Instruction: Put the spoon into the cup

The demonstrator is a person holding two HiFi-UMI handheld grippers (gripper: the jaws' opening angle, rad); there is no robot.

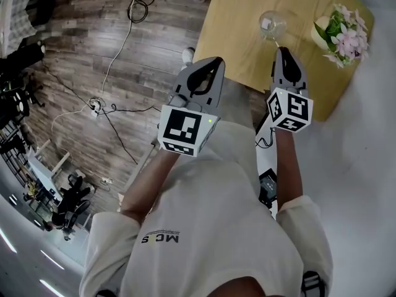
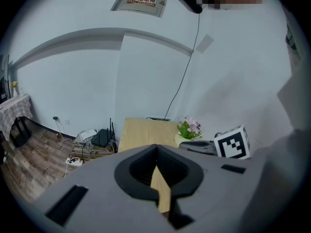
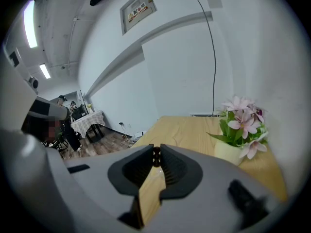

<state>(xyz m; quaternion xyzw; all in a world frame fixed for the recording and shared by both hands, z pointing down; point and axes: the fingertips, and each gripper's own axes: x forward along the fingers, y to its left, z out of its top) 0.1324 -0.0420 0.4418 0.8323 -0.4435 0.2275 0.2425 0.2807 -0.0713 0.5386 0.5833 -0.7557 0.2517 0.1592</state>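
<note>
A clear glass cup (image 1: 272, 25) stands on the wooden table (image 1: 241, 36), just beyond my right gripper (image 1: 282, 50). A thin stem-like line runs from the glass down to that gripper's tip; I cannot tell what it is. No spoon shows clearly in any view. In the right gripper view the jaws of the right gripper (image 3: 156, 152) are drawn together, with a small dark bit at the tips. My left gripper (image 1: 209, 62) hangs at the table's near edge, and its jaws (image 2: 156, 148) meet with nothing between them.
A pot of pink flowers (image 1: 342, 33) (image 3: 240, 130) (image 2: 189, 129) stands at the table's right end by the white wall. Cables and a power strip (image 1: 96, 106) lie on the wooden floor to the left. A router (image 2: 99, 139) sits beside the table.
</note>
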